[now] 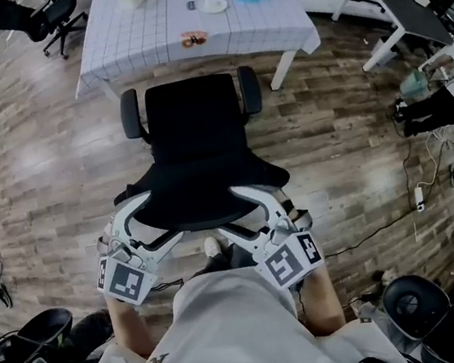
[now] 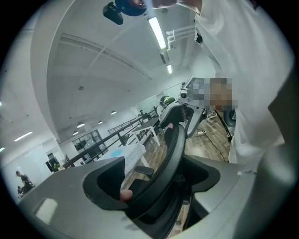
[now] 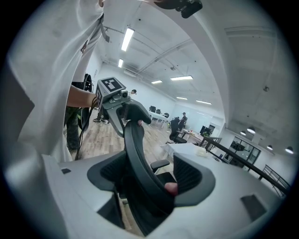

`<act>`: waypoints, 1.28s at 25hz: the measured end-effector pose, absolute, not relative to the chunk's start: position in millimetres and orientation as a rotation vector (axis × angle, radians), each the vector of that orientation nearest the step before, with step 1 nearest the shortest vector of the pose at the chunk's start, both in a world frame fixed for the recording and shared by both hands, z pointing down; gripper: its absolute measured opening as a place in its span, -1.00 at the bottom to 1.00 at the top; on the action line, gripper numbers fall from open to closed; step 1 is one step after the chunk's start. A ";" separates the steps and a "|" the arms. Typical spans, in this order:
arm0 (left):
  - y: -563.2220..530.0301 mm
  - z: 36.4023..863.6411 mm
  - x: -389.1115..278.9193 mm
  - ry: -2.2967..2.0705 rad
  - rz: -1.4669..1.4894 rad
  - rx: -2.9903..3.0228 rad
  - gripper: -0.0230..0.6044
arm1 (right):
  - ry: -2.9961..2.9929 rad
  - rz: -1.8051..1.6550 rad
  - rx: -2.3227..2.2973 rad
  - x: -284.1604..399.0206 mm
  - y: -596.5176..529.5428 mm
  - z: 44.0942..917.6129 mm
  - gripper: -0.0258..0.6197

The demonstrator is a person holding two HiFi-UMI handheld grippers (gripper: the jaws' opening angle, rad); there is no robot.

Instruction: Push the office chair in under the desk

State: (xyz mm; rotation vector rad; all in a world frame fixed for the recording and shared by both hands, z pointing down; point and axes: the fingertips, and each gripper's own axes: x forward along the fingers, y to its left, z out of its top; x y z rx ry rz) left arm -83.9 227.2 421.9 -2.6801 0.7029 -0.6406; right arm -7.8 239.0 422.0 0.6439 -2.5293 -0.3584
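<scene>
Here, in the head view, the office chair (image 1: 200, 146) stands on the wooden floor (image 1: 348, 130) facing the cloth-covered desk (image 1: 142, 35). Its seat front and armrests (image 1: 130, 113) are just short of the desk's near edge and not yet beneath it. The left gripper (image 1: 144, 225) and right gripper (image 1: 257, 206) sit at the two ends of the backrest (image 1: 206, 210) top.

In the left gripper view, the jaws of the left gripper (image 2: 156, 179) pinch the curved rim of the backrest (image 2: 174, 149), one jaw on each face.

In the right gripper view, the right gripper (image 3: 149, 179) is likewise clamped across the backrest (image 3: 133, 149), with the left gripper (image 3: 112, 93) visible at the far end.

Judged step: grasp made, push not yet completed. The next move calls for an even forward shove from both grippers, keeping the chair centred between the desk legs (image 1: 283, 69) so the armrests clear the overhanging cloth.
</scene>
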 end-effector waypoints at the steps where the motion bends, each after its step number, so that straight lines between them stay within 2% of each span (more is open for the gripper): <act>1: 225.3 421.0 -84.1 0.705 -0.630 -2.679 0.31 | -2.530 -0.360 0.643 -7.9 236.8 421.7 0.08; 32: 164.7 420.2 -95.9 0.662 -0.592 -2.709 0.33 | -2.514 -0.319 0.665 -19.6 177.8 422.9 0.10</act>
